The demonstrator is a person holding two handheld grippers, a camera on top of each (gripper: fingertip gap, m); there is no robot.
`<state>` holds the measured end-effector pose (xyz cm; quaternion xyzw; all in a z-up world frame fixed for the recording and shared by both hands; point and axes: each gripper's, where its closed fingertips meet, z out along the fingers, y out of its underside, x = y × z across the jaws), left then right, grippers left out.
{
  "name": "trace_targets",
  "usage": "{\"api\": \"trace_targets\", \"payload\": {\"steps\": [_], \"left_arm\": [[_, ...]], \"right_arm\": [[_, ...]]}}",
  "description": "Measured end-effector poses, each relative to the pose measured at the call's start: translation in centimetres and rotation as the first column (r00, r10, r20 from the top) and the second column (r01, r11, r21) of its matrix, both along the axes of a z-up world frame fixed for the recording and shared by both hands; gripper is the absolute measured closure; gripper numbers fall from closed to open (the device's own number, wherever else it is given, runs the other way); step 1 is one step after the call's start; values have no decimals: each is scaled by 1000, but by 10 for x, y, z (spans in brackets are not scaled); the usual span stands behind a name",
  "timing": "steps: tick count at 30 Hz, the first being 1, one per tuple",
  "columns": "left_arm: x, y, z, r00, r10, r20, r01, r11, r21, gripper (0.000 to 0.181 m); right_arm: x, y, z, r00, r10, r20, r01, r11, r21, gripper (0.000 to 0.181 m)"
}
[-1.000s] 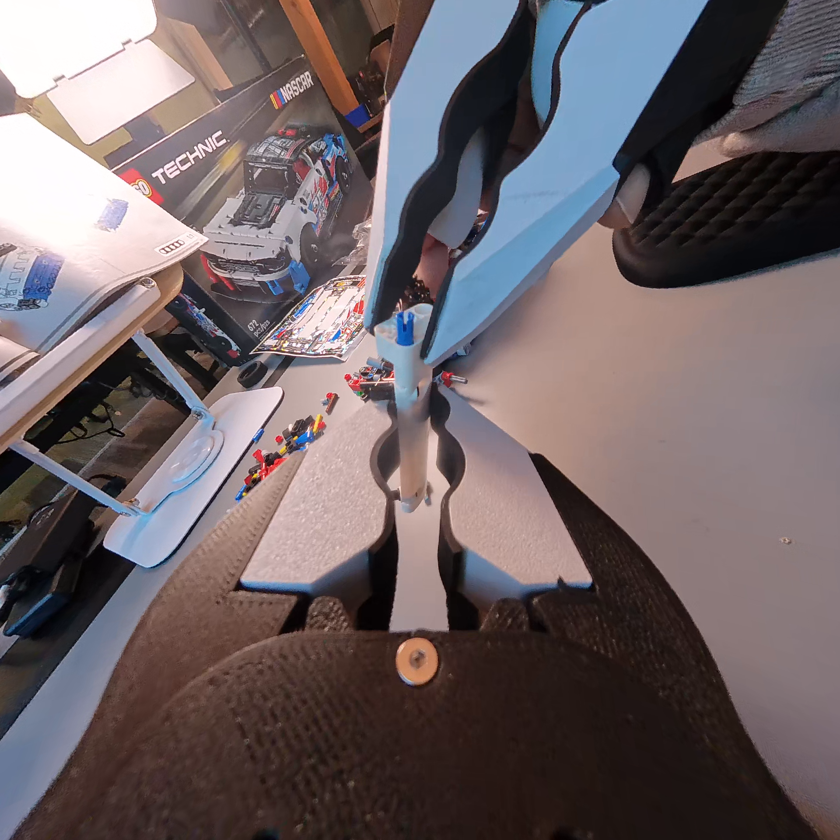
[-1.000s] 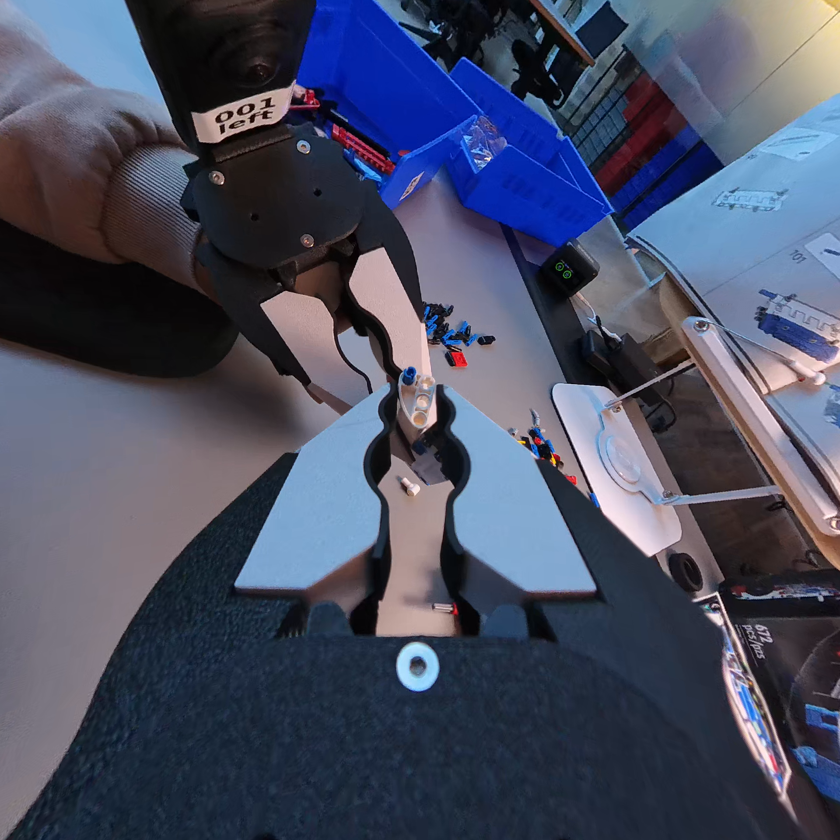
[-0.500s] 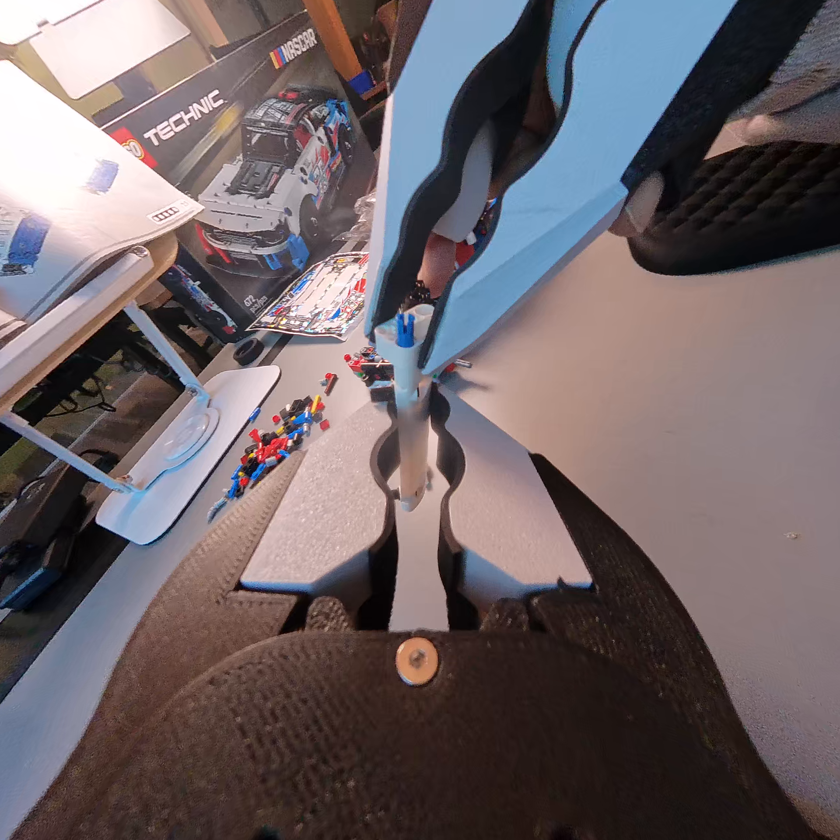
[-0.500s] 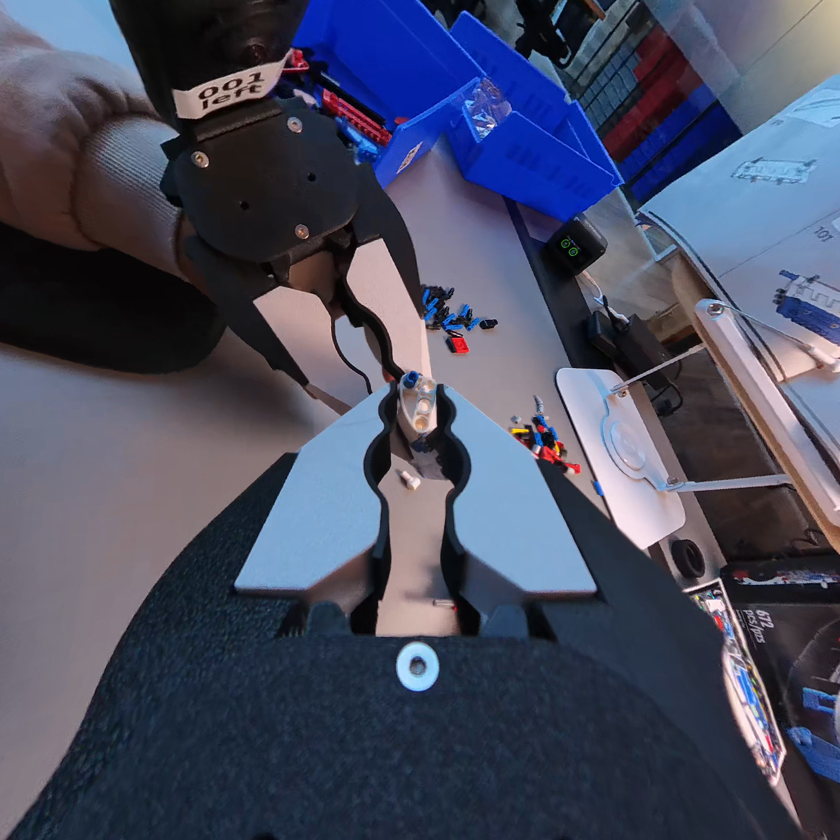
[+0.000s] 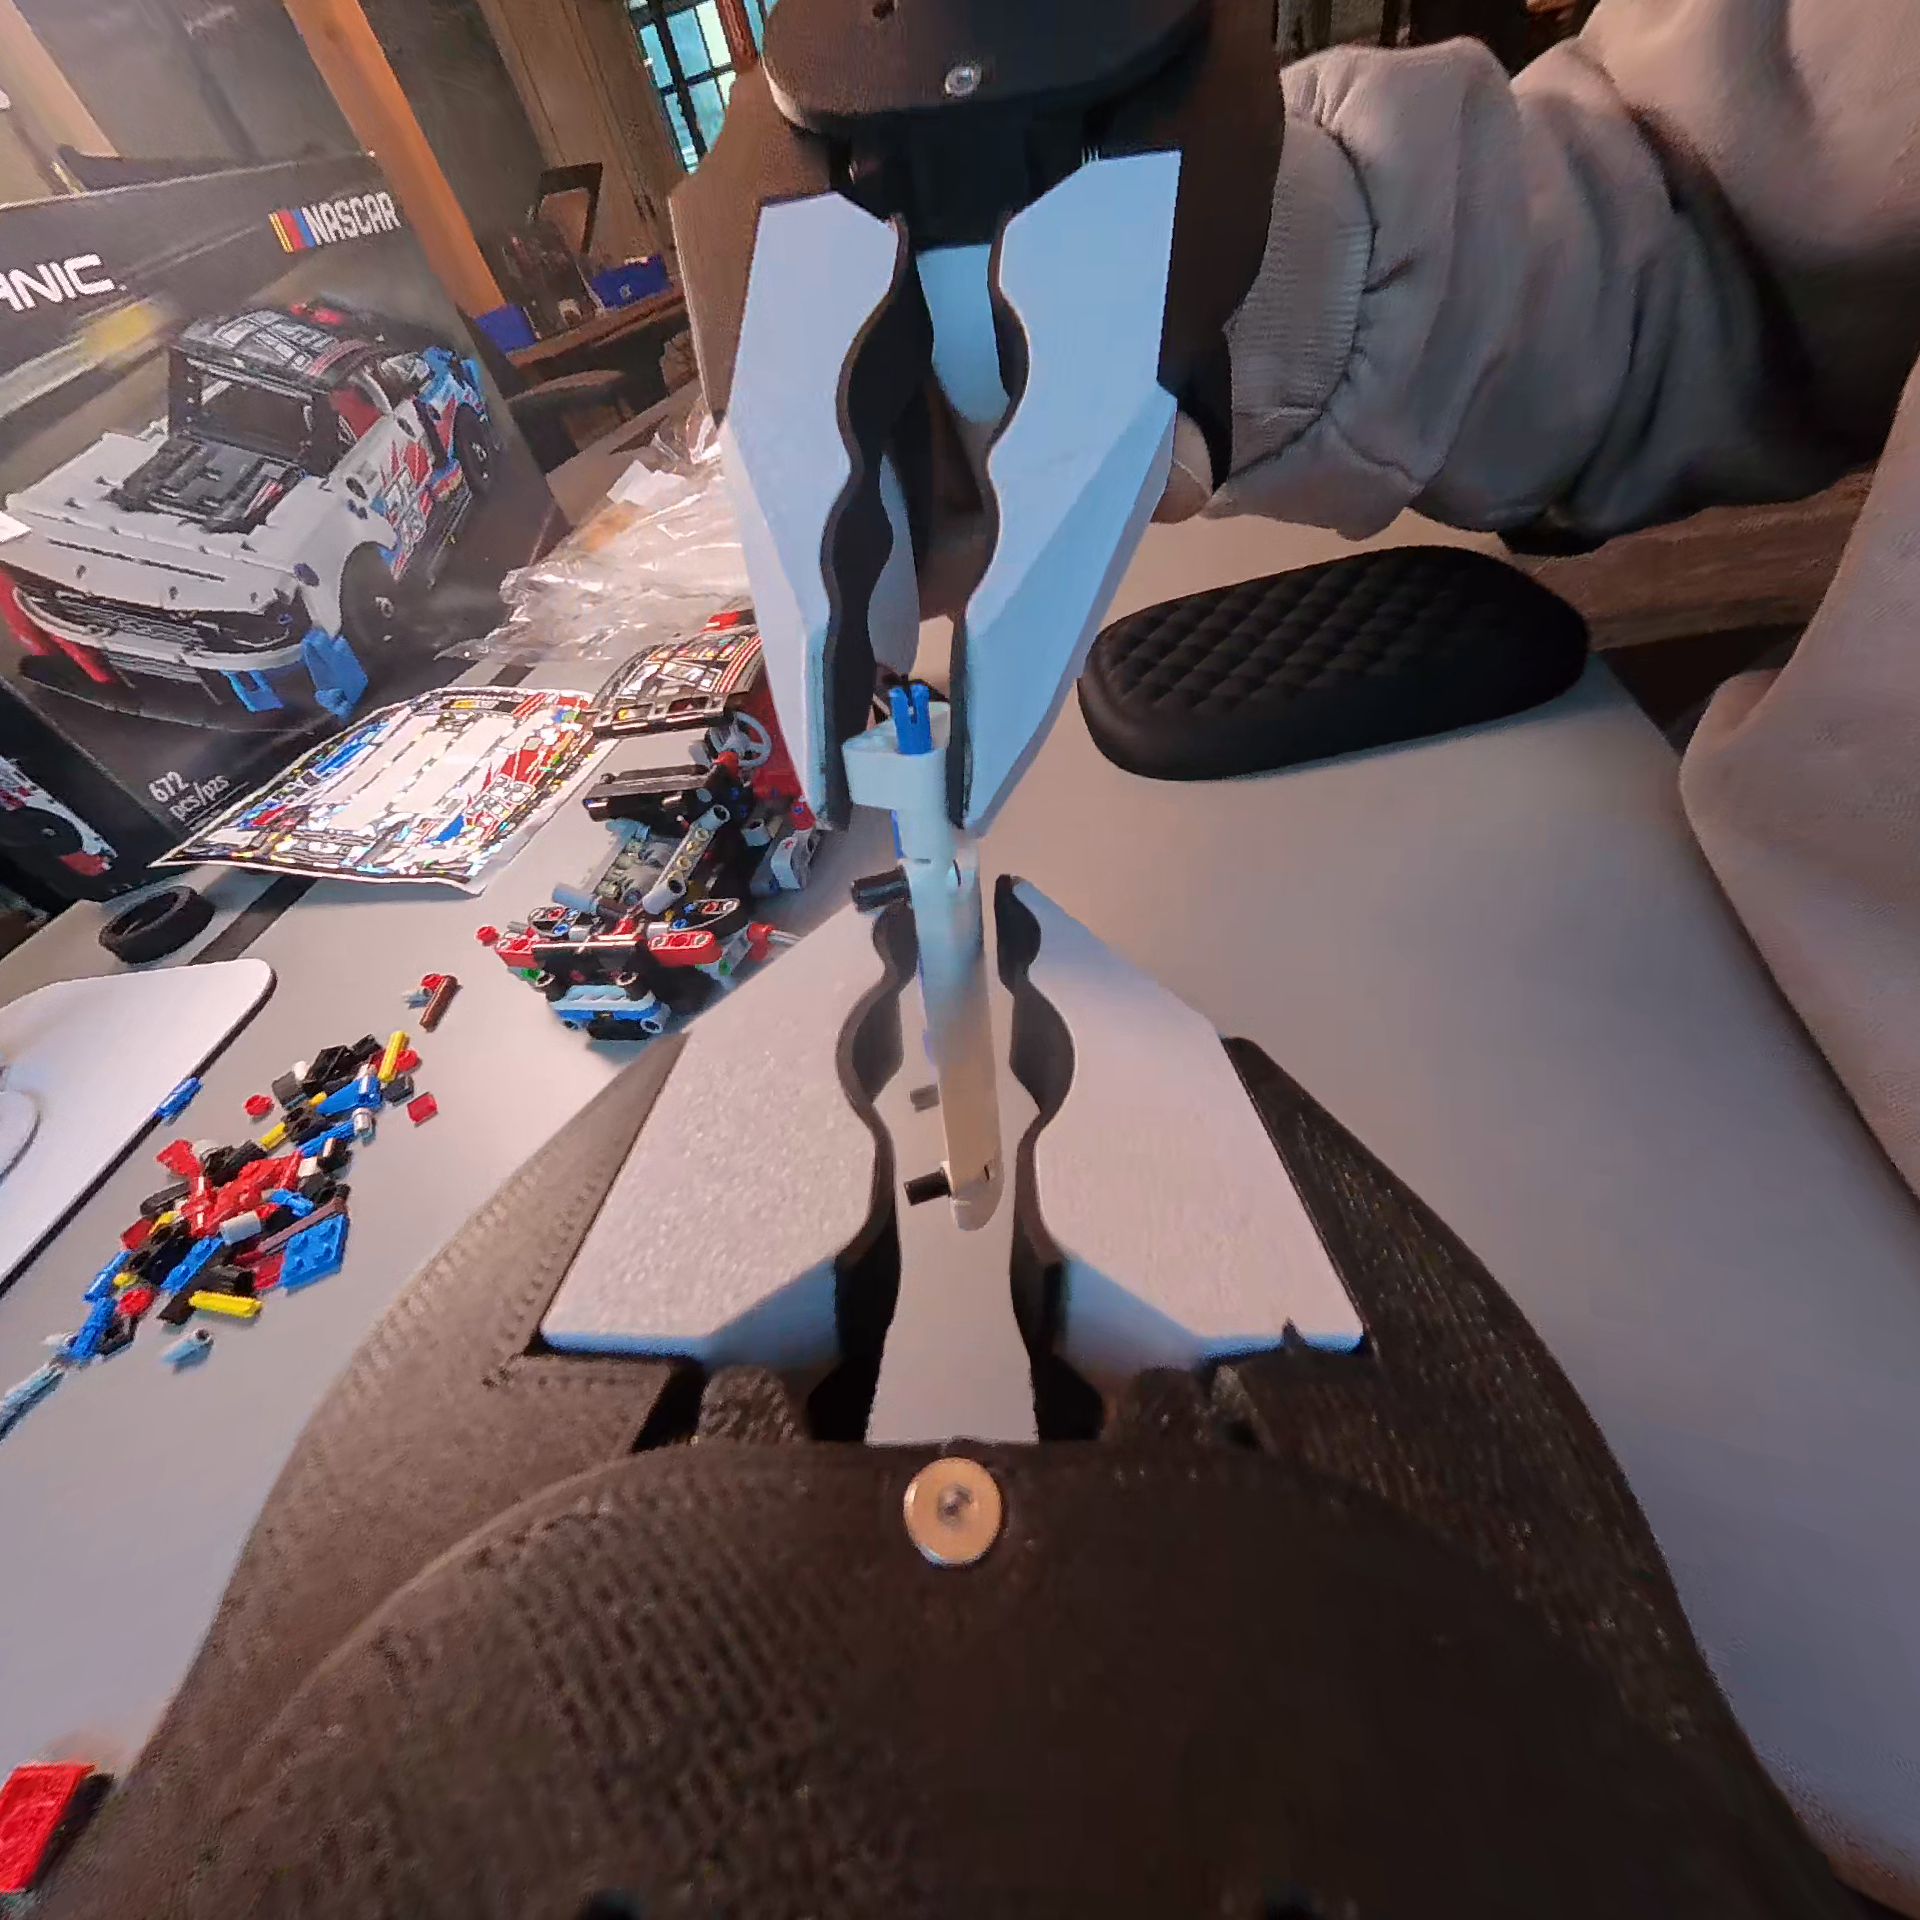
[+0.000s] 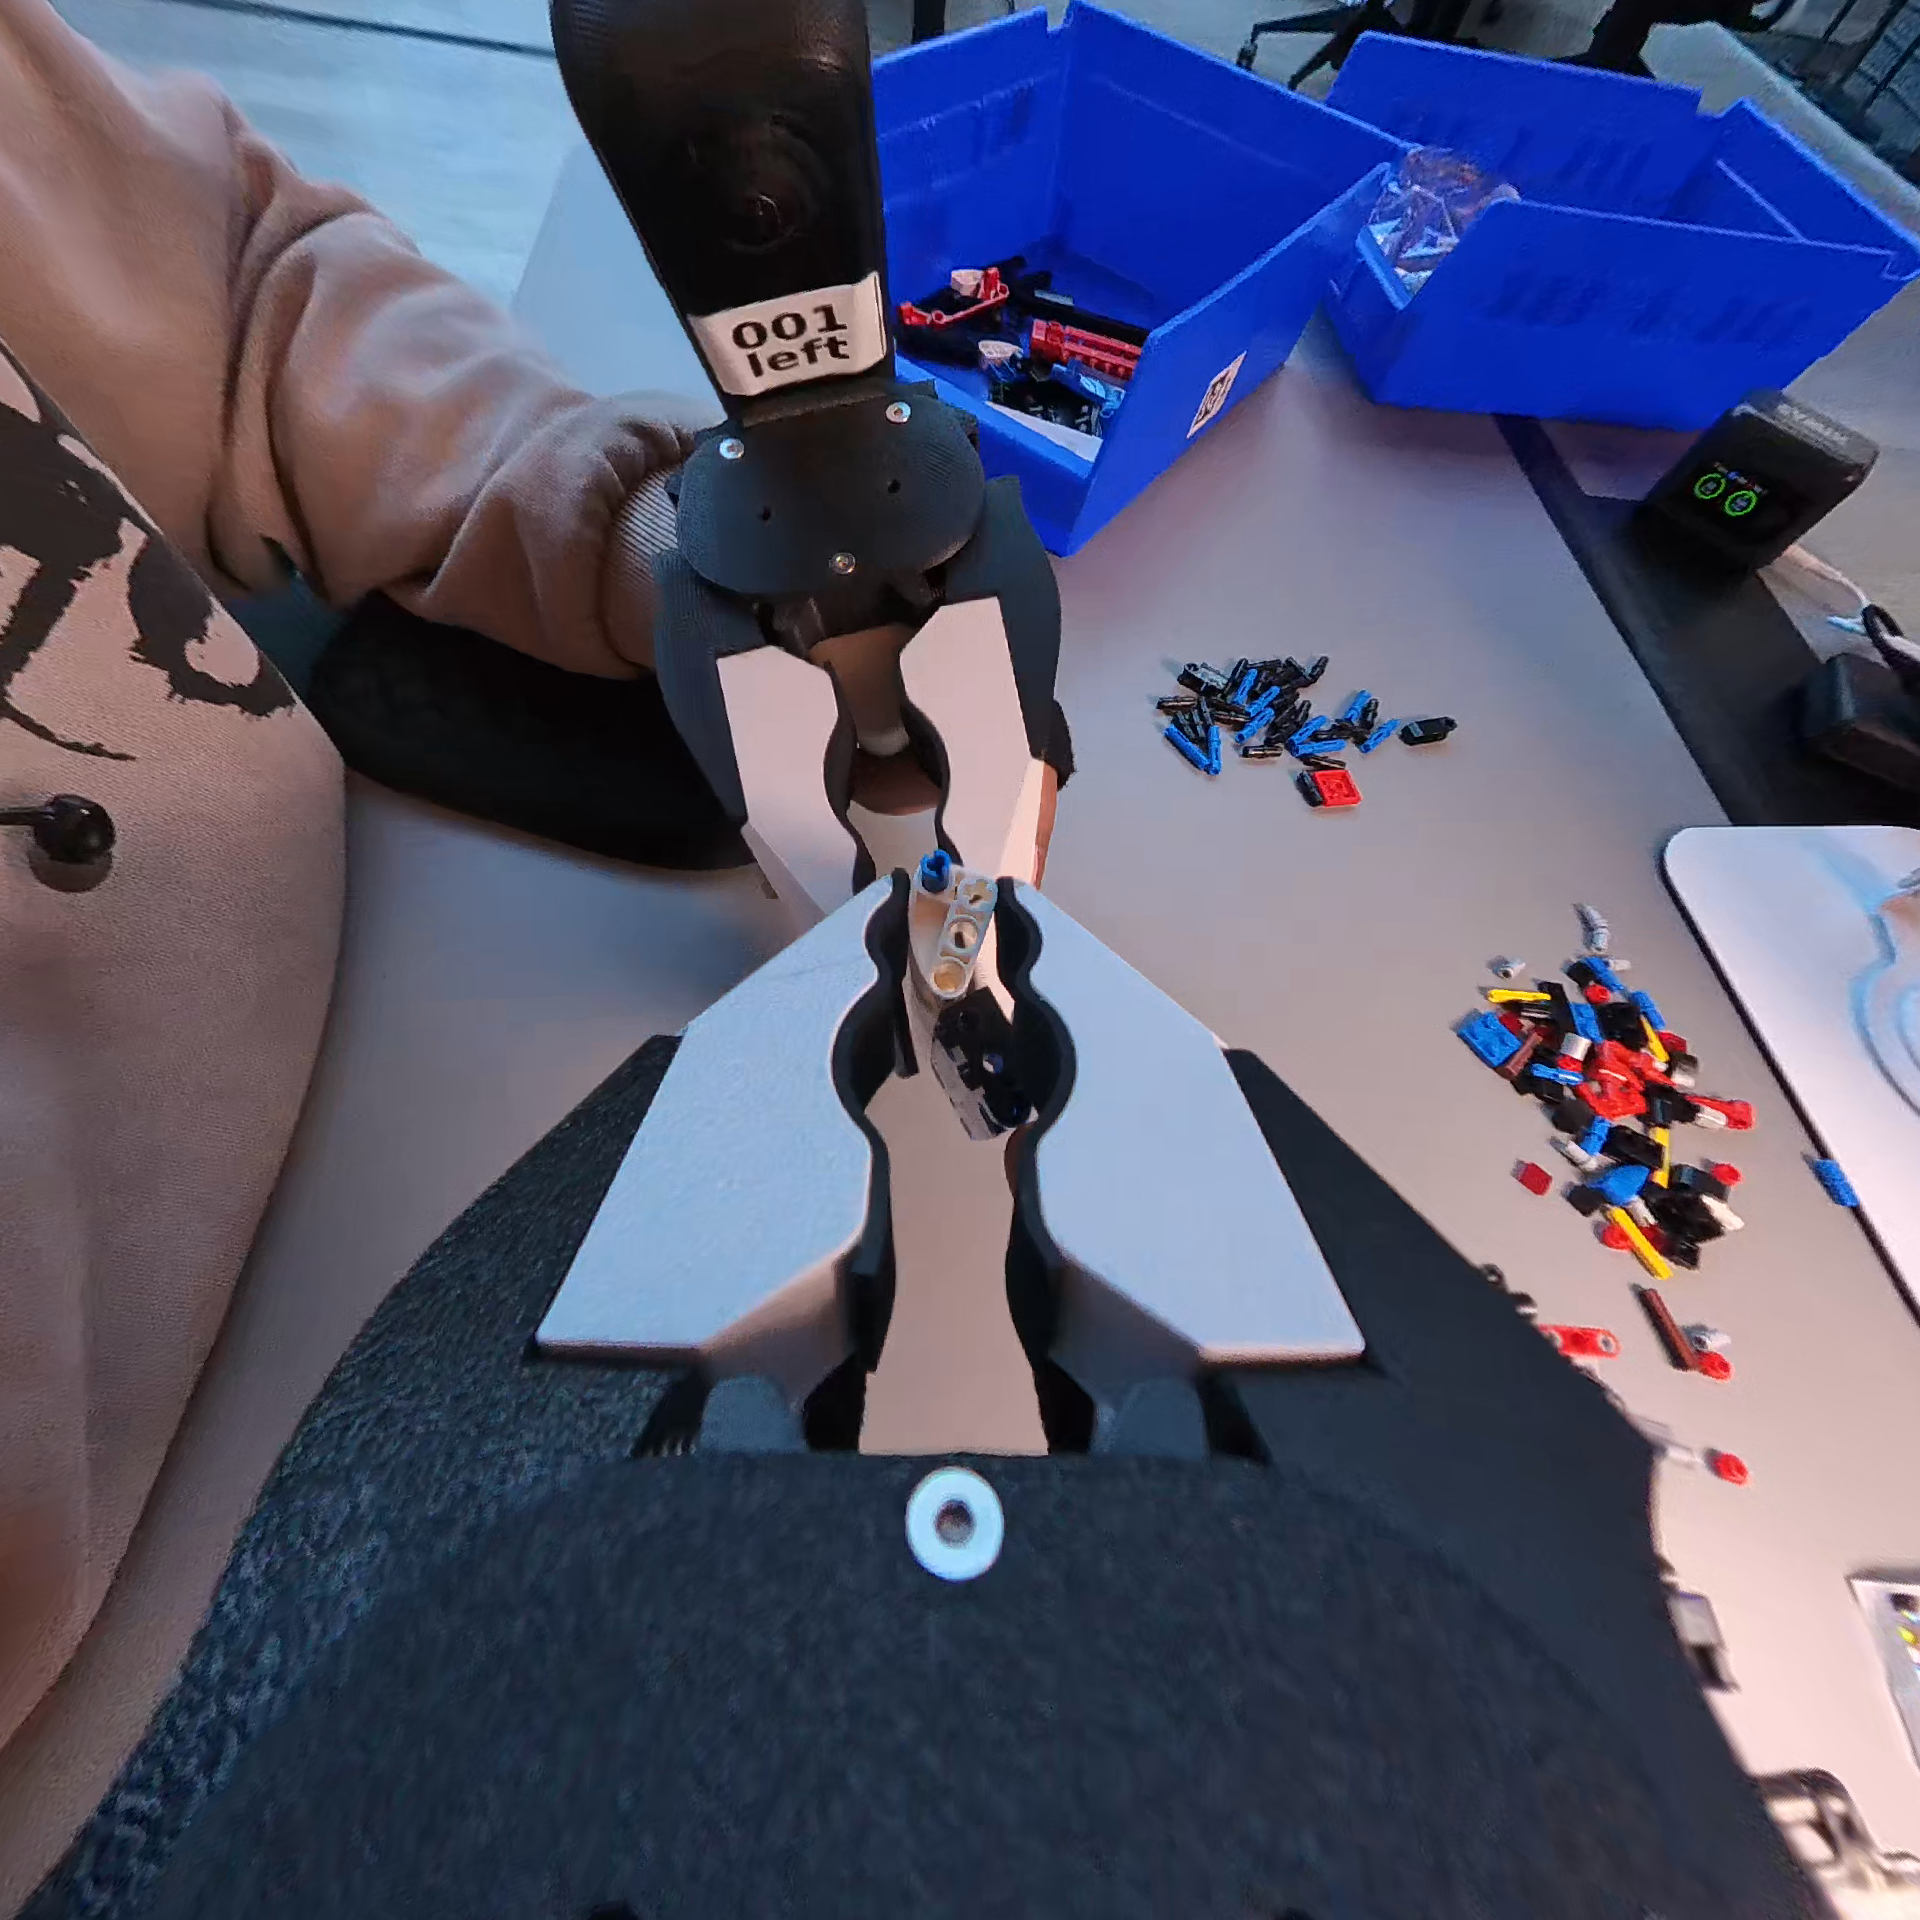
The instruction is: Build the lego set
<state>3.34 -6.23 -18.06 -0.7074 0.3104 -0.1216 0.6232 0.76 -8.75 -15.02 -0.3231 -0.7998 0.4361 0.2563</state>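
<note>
The left gripper (image 5: 943,904) is standing partly open, its fingers flanking the white beam assembly (image 5: 956,1039) without clearly pinching it. Opposite, the right gripper (image 6: 943,894) is clamping the assembly's far end, just below the blue pin (image 6: 933,864) that is sticking out.

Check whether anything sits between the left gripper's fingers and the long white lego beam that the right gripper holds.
Nothing visible does. The long white lego beam hangs in the gap of the open left gripper, with only the grey table behind it. The right gripper clamps its top end.
</note>
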Motion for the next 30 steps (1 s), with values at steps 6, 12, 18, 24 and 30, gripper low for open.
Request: {"api": "trace_targets", "payload": {"steps": [6,12,18,24,30], "left_arm": [[4,-4,1,998,-49,40,51,998,-46,173],[7,-8,8,993,-89,81,92,995,-31,173],[16,-15,13,981,-159,109,164,986,-35,173],[18,-18,14,968,-180,175,193,979,-64,174],[13,-18,18,972,-161,169,166,986,-19,166]], "right_arm": [[4,-1,2,999,35,-2,-35,998,-46,167],[8,-2,11,997,81,-9,-82,994,-71,167],[16,-8,16,986,164,-11,-164,984,-70,167],[16,-11,16,983,186,-5,-186,981,-61,167],[18,-15,12,977,213,-13,-213,977,-8,167]]}}
